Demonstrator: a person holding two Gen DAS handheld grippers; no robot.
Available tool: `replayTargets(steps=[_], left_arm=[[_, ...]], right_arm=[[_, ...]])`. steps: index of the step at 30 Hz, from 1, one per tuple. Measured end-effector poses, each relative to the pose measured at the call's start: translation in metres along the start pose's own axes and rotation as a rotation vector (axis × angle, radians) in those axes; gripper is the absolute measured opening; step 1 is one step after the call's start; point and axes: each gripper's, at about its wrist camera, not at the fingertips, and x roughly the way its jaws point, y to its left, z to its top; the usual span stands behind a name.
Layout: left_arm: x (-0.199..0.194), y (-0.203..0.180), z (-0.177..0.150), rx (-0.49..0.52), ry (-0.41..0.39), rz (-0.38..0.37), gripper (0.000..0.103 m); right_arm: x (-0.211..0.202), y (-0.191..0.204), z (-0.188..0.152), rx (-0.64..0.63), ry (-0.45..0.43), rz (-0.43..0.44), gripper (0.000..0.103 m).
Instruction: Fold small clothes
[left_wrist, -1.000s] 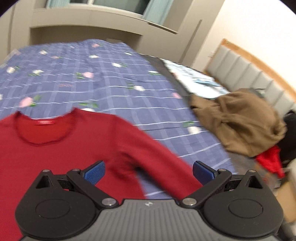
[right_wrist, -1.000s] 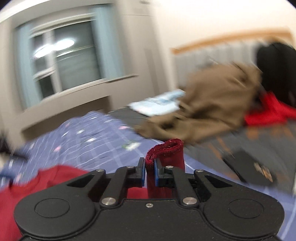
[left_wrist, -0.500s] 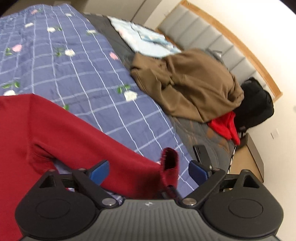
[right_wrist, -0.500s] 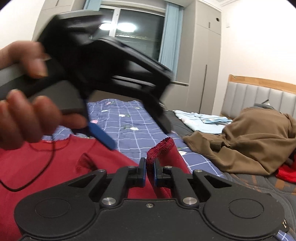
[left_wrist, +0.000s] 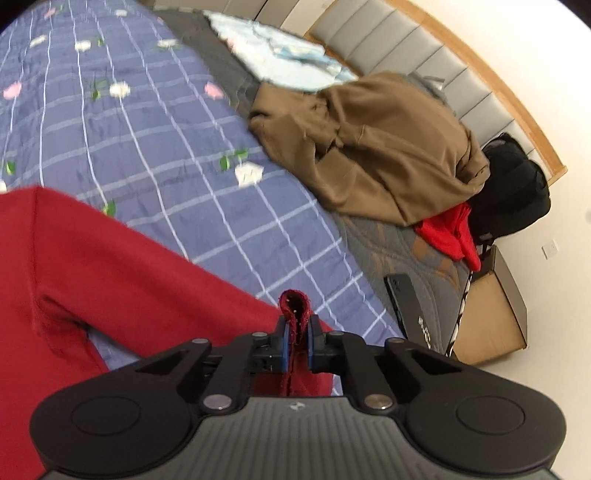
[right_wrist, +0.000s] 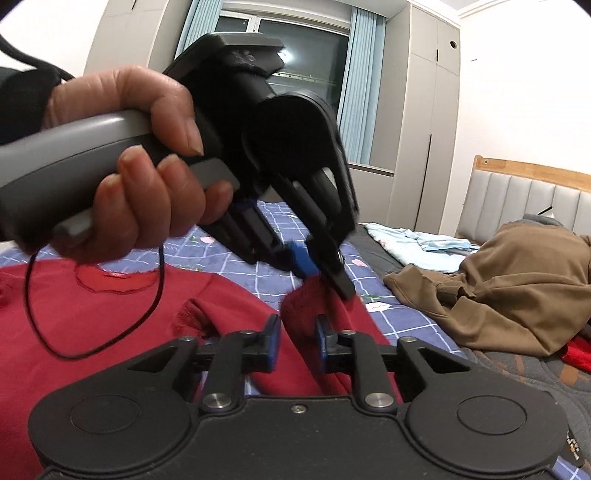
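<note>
— Between the pads of the left gripper (left_wrist: 296, 345), what's clamped?
— The sleeve cuff (left_wrist: 294, 306) of the red sweater (left_wrist: 92, 266), which lies spread on the bed's blue checked quilt (left_wrist: 147, 122).
— And the right gripper (right_wrist: 296, 341)?
— Jaws apart around that same cuff, no grip. Looks like a hand-over mid sleeve fold.
— Next?
— Probably carry the sleeve across the sweater's body, keeping it taut.

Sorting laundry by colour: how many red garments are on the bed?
2. The dark red knit sweater lies spread on the blue checked quilt; a bright red cloth sits partly under the brown hoodie. More may be hidden.
</note>
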Motion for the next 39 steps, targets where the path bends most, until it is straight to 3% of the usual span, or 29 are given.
replayTargets(steps=[3,8,10,14,19,23,27,32,36,39], left_arm=[[-0.017,0.002,0.007,0.007,-0.045,-0.001,0.008],[-0.052,0.016,0.020,-0.007,-0.130,0.021,0.008],[-0.066,0.023,0.025,-0.022,-0.160,0.032,0.008],[-0.093,0.040,0.032,-0.045,-0.227,0.058,0.008],[-0.121,0.060,0.036,-0.050,-0.273,0.089,0.008],[-0.143,0.076,0.027,-0.035,-0.311,0.146,0.008],[-0.166,0.102,0.021,-0.085,-0.364,0.198,0.008],[-0.199,0.137,0.011,-0.168,-0.441,0.238,0.008],[-0.221,0.154,0.000,-0.195,-0.477,0.269,0.008],[-0.233,0.166,-0.010,-0.210,-0.492,0.295,0.008]], right_arm=[[-0.008,-0.010,-0.004,0.044,0.001,0.020,0.038],[-0.007,-0.045,-0.011,0.174,0.018,0.033,0.073],[0.002,-0.060,-0.014,0.228,0.039,0.012,0.076],[0.023,-0.081,-0.018,0.290,0.061,-0.024,0.077],[0.062,-0.101,-0.026,0.362,0.099,0.027,0.077],[0.087,-0.114,-0.025,0.394,0.141,0.047,0.071],[0.087,-0.107,-0.022,0.399,0.135,0.059,0.071],[0.097,-0.083,-0.022,0.378,0.160,0.143,0.070],[0.114,-0.067,-0.010,0.296,0.125,0.229,0.060],[0.138,-0.060,-0.001,0.222,0.138,0.301,0.046]])
